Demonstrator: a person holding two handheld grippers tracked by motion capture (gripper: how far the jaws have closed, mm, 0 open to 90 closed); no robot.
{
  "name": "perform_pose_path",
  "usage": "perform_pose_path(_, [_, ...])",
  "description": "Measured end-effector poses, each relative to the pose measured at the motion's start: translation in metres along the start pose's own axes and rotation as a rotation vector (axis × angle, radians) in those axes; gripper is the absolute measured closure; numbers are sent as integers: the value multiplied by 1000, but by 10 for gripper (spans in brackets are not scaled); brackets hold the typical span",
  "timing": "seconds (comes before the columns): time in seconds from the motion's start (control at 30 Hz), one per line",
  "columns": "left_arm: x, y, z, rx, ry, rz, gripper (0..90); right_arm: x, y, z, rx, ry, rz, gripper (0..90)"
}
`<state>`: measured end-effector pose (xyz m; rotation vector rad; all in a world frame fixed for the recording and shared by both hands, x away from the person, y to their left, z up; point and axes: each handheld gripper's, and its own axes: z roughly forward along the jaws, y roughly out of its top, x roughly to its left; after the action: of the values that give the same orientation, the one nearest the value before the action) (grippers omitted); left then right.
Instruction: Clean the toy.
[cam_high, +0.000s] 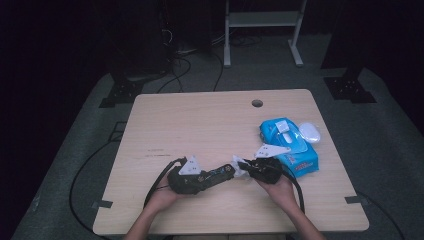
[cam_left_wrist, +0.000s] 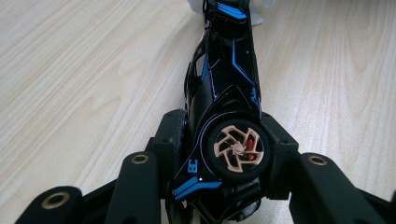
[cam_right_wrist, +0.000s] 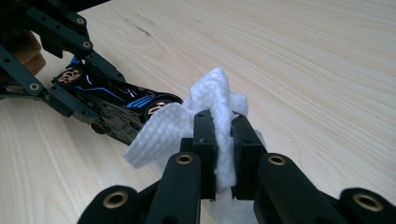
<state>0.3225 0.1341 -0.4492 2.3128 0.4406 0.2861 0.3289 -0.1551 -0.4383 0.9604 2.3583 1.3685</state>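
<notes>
A black toy car (cam_left_wrist: 224, 93) with blue stripes and copper-coloured wheels is the thing in hand. It lies on its side over the near middle of the wooden table (cam_high: 200, 125), in front of the person, nose toward the wipe. In the left gripper view its rear end sits clamped between the two black jaws, one rear wheel facing the camera. The left gripper (cam_high: 192, 177) is pinching the toy car at that rear end, and the car's long body runs away from the jaws toward a bit of white at the top of that view.

At the car's nose is a white wipe (cam_right_wrist: 205, 116), crumpled and textured. The right gripper (cam_right_wrist: 224, 135) has its jaws pressed together on a fold of this wipe, which bulges above the fingertips and drapes toward the car's front wheel. In the right gripper view the wipe touches or overlaps the car's nose; the left gripper's linkage shows behind the car.

To the right of the car and a little farther from the person lies a blue pack of wipes (cam_high: 292, 145), its flap lifted. A white oval object (cam_high: 310, 132) rests just beside the pack's far right corner. Well beyond the car, near the table's far edge, is a round cable hole (cam_high: 257, 103).
</notes>
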Motion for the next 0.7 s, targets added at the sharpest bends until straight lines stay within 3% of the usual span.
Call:
perform_pose_path(0.07, [2, 2, 1, 4, -4, -12, 574, 3, 1, 1, -18, 31, 11, 822])
perform_pose_path(0.17, [2, 7, 4, 16, -13, -16, 540, 6, 4, 3, -21, 38, -4, 822])
perform_pose_path(0.27, [-1, 11, 9, 42, 2, 7, 525, 4, 3, 2, -21, 41, 4, 822])
perform_pose_path(0.37, [-2, 12, 10, 44, 3, 20, 565, 1, 1, 0, -21, 38, 19, 822])
perform_pose_path(0.7, [6, 0, -5, 63, 22, 2, 571, -6, 1, -6, -39, 34, 44, 822])
